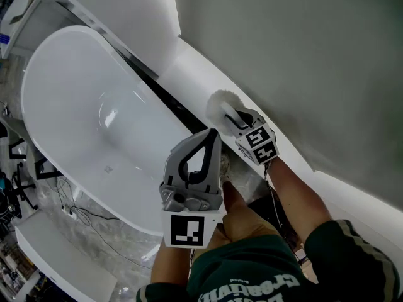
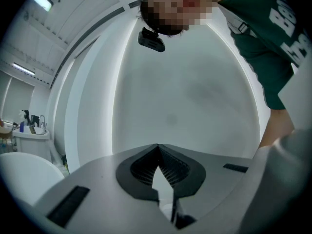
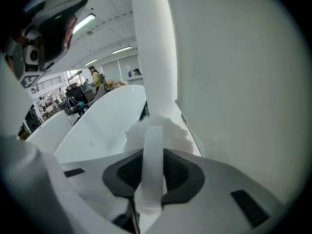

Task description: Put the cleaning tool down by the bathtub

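The cleaning tool has a fluffy white head (image 1: pixel 219 101) and a flat white handle (image 3: pixel 152 162). Its head (image 3: pixel 163 129) rests at the white ledge (image 1: pixel 189 68) between the white bathtub (image 1: pixel 82 99) and the grey wall. My right gripper (image 1: pixel 237 119) is shut on the handle and points down at the ledge (image 3: pixel 192 135); in the right gripper view the handle runs straight out between the jaws (image 3: pixel 152 155). My left gripper (image 1: pixel 213 134) is held up nearer to me, over the tub's near rim, its jaws shut with nothing in them (image 2: pixel 157 147).
A grey wall (image 1: pixel 302 55) rises right of the ledge. A white column (image 3: pixel 151 48) stands at the tub's (image 3: pixel 107 116) far end. Cables (image 1: pixel 82 216) lie on the marbled floor left of the tub. A white bench (image 1: pixel 56 250) stands at lower left.
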A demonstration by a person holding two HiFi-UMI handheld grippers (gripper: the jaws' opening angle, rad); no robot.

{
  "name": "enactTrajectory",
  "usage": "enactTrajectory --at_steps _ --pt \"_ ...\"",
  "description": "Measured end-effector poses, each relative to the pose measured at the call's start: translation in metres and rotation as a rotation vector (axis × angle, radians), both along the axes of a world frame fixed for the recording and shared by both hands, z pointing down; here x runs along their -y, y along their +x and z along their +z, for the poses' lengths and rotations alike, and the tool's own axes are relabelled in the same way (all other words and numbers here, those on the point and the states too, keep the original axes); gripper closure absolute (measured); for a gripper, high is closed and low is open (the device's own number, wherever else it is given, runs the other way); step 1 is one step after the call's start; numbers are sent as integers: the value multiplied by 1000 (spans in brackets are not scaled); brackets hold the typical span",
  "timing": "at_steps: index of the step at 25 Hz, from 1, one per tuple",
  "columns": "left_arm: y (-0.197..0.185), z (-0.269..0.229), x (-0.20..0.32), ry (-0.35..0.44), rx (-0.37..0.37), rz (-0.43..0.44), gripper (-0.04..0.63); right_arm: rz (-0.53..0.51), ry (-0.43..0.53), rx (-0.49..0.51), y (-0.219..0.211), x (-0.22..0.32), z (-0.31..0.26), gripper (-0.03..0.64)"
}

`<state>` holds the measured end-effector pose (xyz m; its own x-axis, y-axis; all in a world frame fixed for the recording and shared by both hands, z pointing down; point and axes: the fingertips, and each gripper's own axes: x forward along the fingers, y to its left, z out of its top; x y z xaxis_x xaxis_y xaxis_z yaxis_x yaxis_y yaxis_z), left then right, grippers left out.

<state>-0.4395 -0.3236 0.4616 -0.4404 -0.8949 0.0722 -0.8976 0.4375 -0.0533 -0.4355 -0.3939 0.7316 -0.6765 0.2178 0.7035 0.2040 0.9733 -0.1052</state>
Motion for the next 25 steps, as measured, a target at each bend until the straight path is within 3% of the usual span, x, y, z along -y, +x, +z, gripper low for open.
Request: enactTrajectory --at_steps 12,16,25 --pt "-11 21 -4 -52 -12 -56 588 -40 23 -178 -10 8 78 522" --pt "-23 29 -6 -42 -53 -106 588 -61 21 -242 -14 4 105 522" --pt "-30 31 -8 -37 -67 -133 588 -31 18 -384 -12 10 148 522"
